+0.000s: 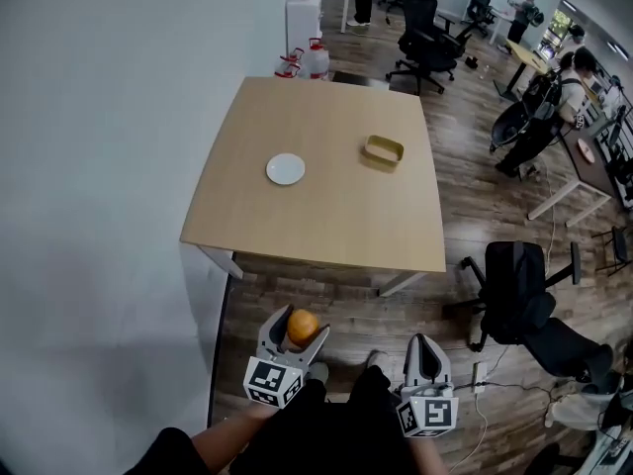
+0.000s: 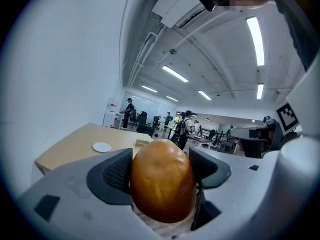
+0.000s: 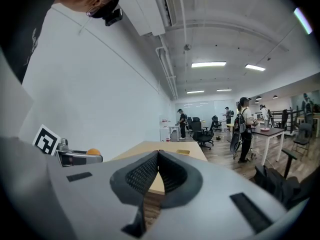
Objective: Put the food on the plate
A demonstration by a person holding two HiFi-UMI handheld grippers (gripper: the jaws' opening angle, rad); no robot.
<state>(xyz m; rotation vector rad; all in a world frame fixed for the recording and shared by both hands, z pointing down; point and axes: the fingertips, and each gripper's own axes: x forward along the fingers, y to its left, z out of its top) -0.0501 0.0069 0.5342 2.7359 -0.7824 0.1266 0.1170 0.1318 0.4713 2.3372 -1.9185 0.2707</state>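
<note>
My left gripper (image 1: 300,336) is shut on an orange, rounded piece of food (image 1: 303,326), held low over the wooden floor in front of the table. The left gripper view shows the food (image 2: 162,179) squeezed between both black pads (image 2: 117,173). A small white plate (image 1: 285,169) lies on the left half of the light wooden table (image 1: 326,216); it is far off in the left gripper view, plate (image 2: 102,147). My right gripper (image 1: 425,354) hangs beside the left one, shut with nothing in it; its pads (image 3: 144,176) meet at the tips. The food (image 3: 93,152) peeks in at the right gripper view's left.
A tan shallow tray (image 1: 383,150) sits on the table to the right of the plate. A white wall (image 1: 109,166) borders the table's left side. Black office chairs (image 1: 524,305) stand at the right, water jugs (image 1: 315,57) beyond the table, and people (image 1: 569,77) work at far desks.
</note>
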